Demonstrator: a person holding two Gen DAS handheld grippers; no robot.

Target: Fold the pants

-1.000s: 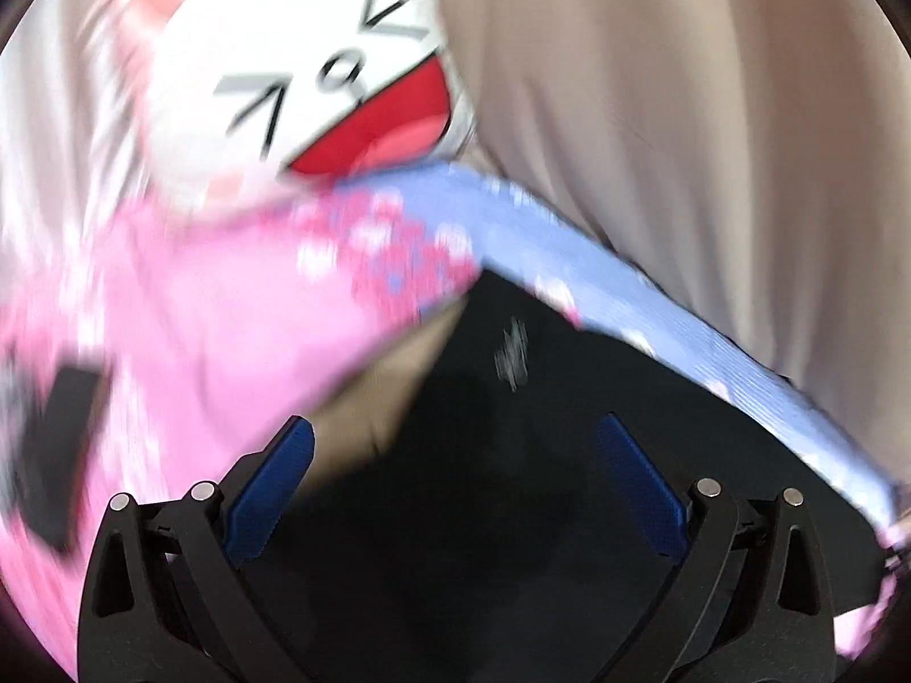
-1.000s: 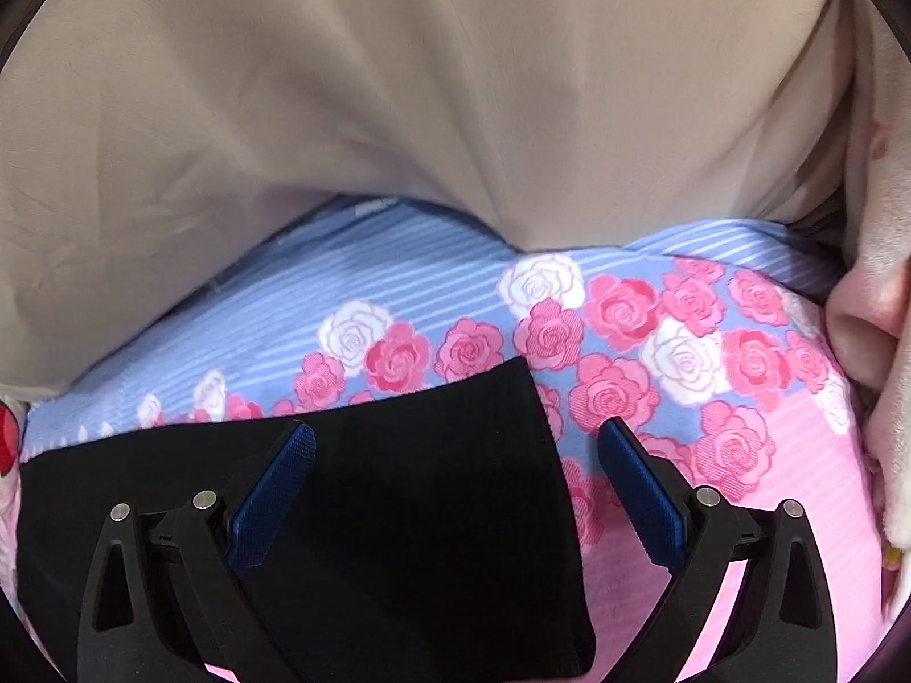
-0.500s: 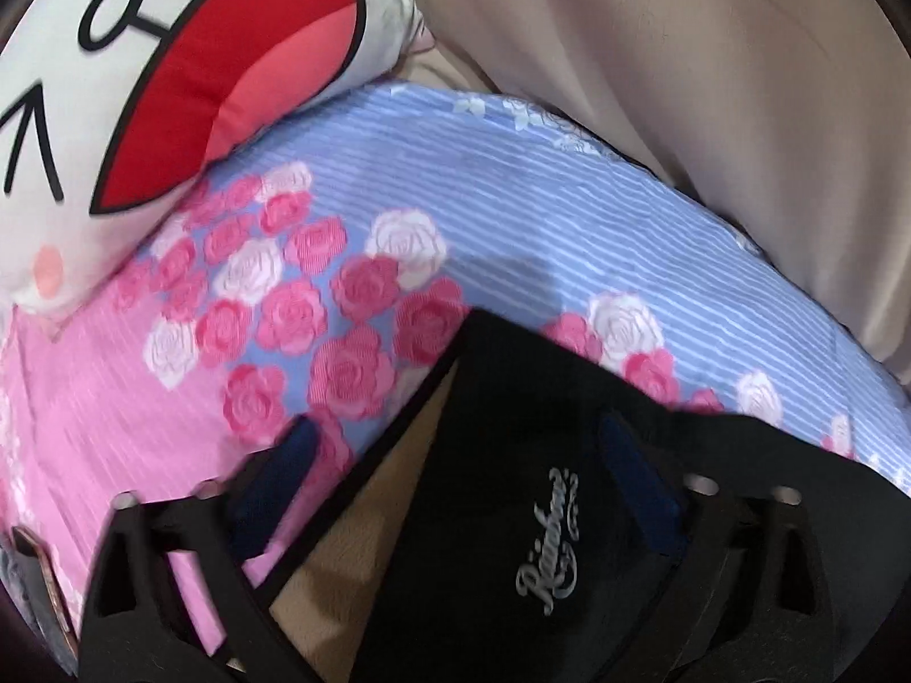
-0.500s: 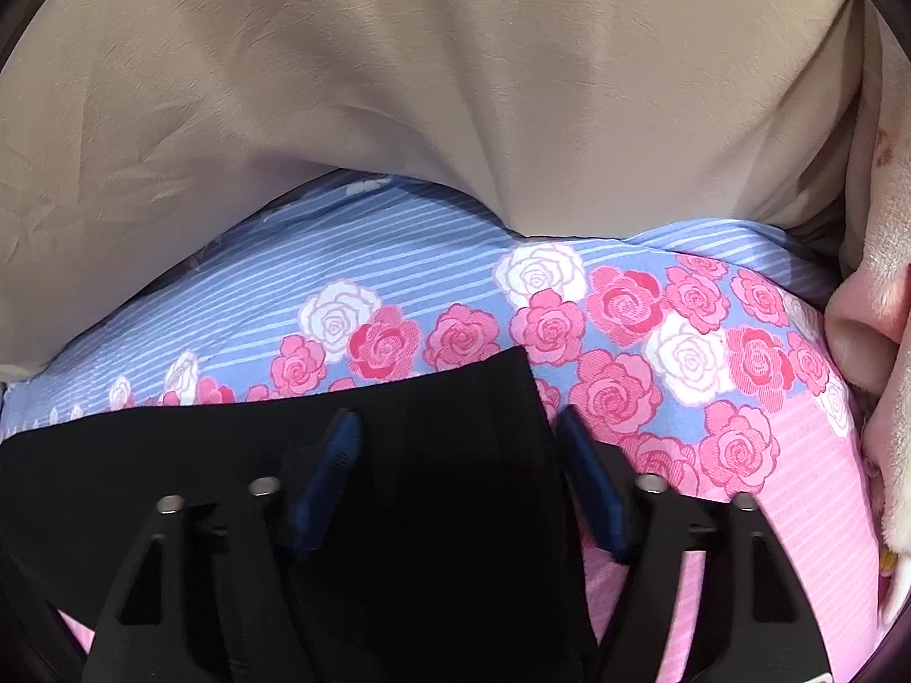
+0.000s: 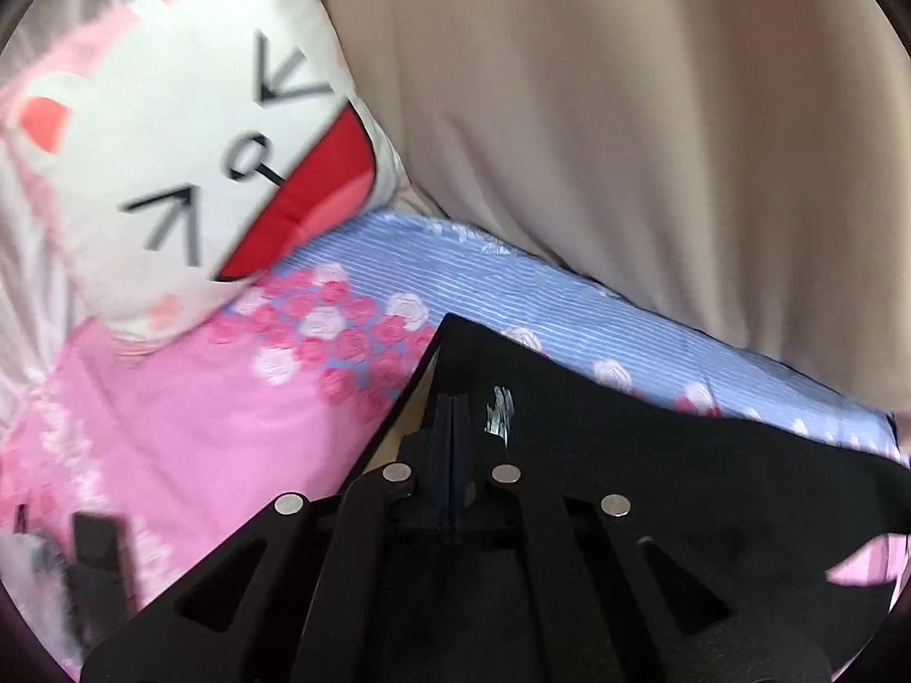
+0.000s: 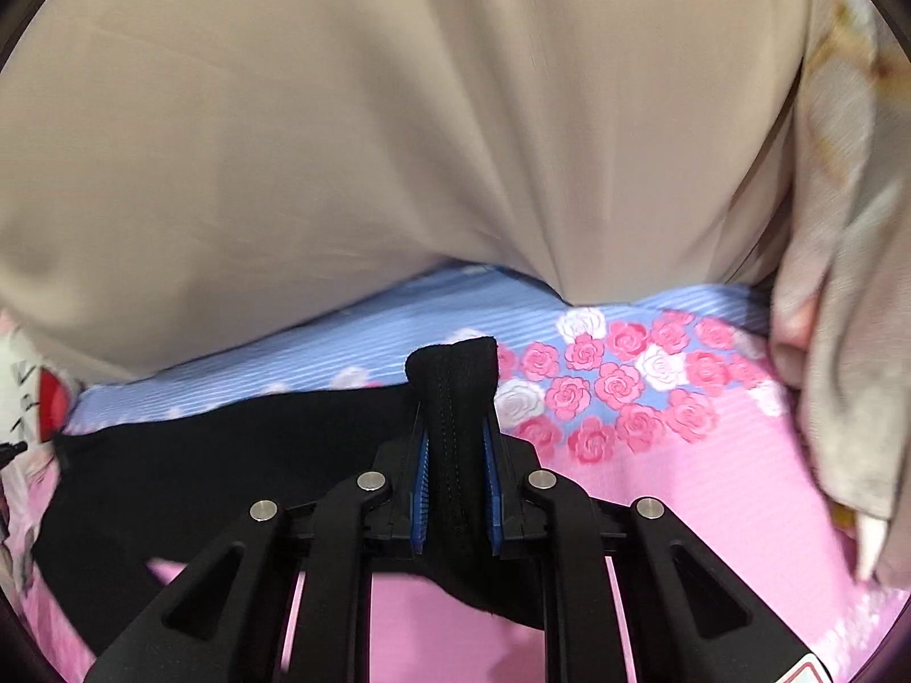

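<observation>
Pants point(image 6: 228, 444) lie on the bedsheet point(image 6: 683, 489), pillow point(image 5: 188, 171) at its left.

Your left matte black plastic claw point(image 5: 452, 438) shows angular linkage arms with triangular cut-outs and four round silver pins. Your right matte black plastic claw point(image 6: 455, 444) matches it, with ribbed blue pads point(image 6: 420, 503) lining its fingers.

The pants point(image 6: 239, 444) are plain black, with a small silvery-white logo point(image 5: 500, 410). The bedsheet point(image 6: 683, 489) is pink, turning to blue with fine white stripes, strewn with pink and white roses. The cat cushion point(image 5: 188, 171) is white with black line features, a red mouth and pink cheeks. The curtain point(image 6: 398, 142) is plain beige.
</observation>
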